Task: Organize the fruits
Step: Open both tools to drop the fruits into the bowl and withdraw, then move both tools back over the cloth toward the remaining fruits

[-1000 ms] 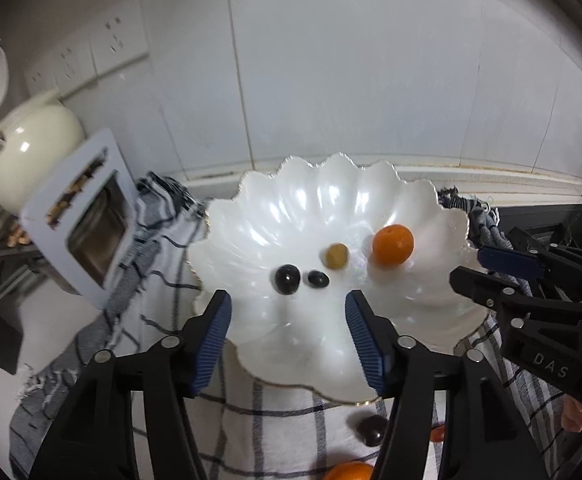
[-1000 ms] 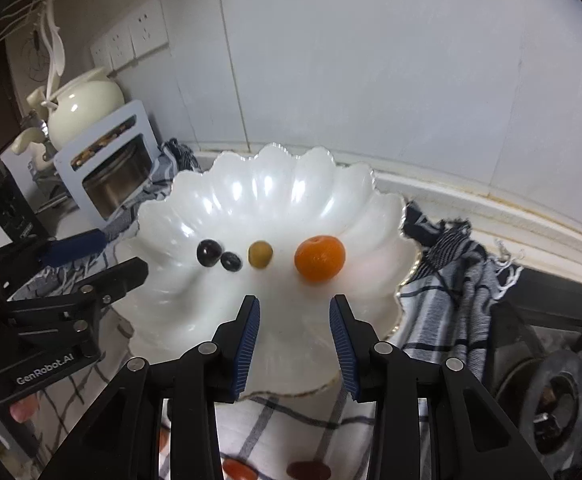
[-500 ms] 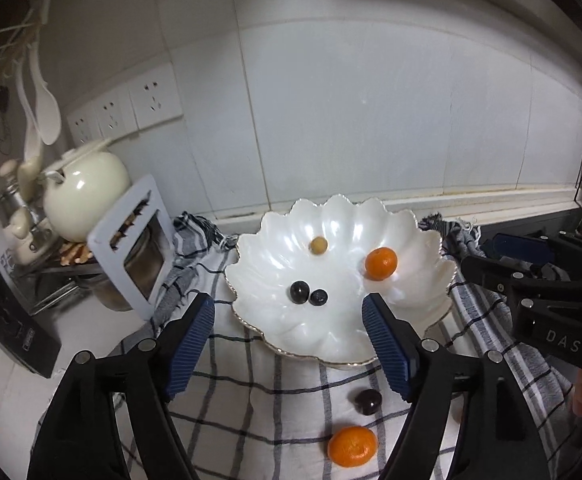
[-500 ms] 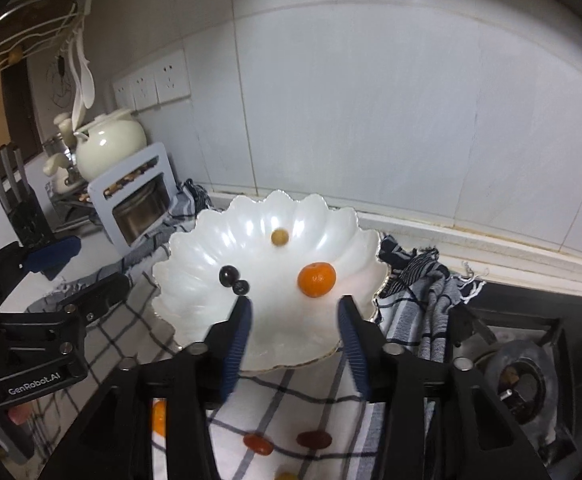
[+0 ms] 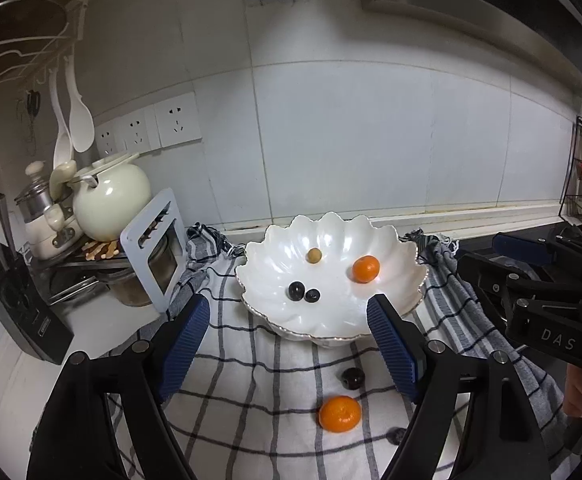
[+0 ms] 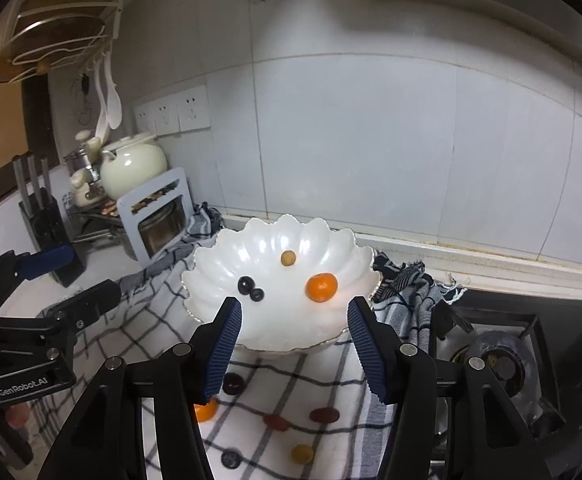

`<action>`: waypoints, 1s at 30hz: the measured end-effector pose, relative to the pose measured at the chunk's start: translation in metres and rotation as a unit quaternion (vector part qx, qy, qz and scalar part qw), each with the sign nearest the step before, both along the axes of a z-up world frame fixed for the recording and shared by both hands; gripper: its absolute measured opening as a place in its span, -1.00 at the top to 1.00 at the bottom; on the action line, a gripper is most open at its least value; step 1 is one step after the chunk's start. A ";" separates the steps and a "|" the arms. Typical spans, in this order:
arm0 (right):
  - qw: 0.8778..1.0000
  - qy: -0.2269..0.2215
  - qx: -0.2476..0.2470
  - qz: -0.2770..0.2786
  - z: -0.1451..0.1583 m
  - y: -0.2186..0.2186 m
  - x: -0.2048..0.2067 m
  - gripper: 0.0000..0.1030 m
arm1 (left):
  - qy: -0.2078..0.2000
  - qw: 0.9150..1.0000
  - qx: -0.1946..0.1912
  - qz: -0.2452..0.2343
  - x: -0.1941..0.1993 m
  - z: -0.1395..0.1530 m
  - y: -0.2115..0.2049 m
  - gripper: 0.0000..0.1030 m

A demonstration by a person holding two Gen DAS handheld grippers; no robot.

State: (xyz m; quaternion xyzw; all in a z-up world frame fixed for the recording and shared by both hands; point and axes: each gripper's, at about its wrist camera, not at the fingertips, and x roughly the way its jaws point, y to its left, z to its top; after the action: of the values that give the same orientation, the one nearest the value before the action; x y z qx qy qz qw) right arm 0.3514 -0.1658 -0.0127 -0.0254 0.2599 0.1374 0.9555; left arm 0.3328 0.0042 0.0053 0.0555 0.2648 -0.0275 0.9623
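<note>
In the left wrist view, the white scalloped bowl (image 5: 331,276) stands on a checked cloth (image 5: 251,380) near the tiled wall (image 5: 371,140). Inside the bowl lie one mandarin (image 5: 366,269), one small yellow fruit (image 5: 314,255) and two dark grapes (image 5: 303,292). In front of the bowl, on the cloth, lie a dark fruit (image 5: 353,378) and a second mandarin (image 5: 339,413). The left gripper (image 5: 289,346) has just been opening; its jaws stand wide apart with nothing between them. Left of the bowl stand a cream teapot (image 5: 111,200) and a knife block (image 5: 19,304).

In the right wrist view, the same bowl (image 6: 283,276) holds the same four fruits. The right gripper (image 6: 295,350) has also just been opening; its jaws are apart and hold nothing. In front of the bowl several small fruits (image 6: 303,432) lie on the cloth. Right of the bowl is a gas stove (image 6: 503,360).
</note>
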 end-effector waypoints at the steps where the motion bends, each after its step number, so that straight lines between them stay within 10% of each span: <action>1: 1.000 -0.004 0.000 -0.001 0.001 0.000 -0.004 -0.10 | -0.002 1.000 0.000 0.000 -0.004 0.001 0.001 -0.58; 30: 0.999 0.001 -0.012 -0.039 -0.041 0.002 -0.087 -0.10 | 0.034 0.999 0.014 -0.021 -0.065 -0.044 0.005 -0.59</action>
State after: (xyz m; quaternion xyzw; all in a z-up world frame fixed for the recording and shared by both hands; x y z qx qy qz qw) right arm 0.2646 -0.1639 -0.0539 -0.0267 0.2634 0.0967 0.9594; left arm 0.2674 0.0088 -0.0383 0.0737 0.2969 -0.0460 0.9510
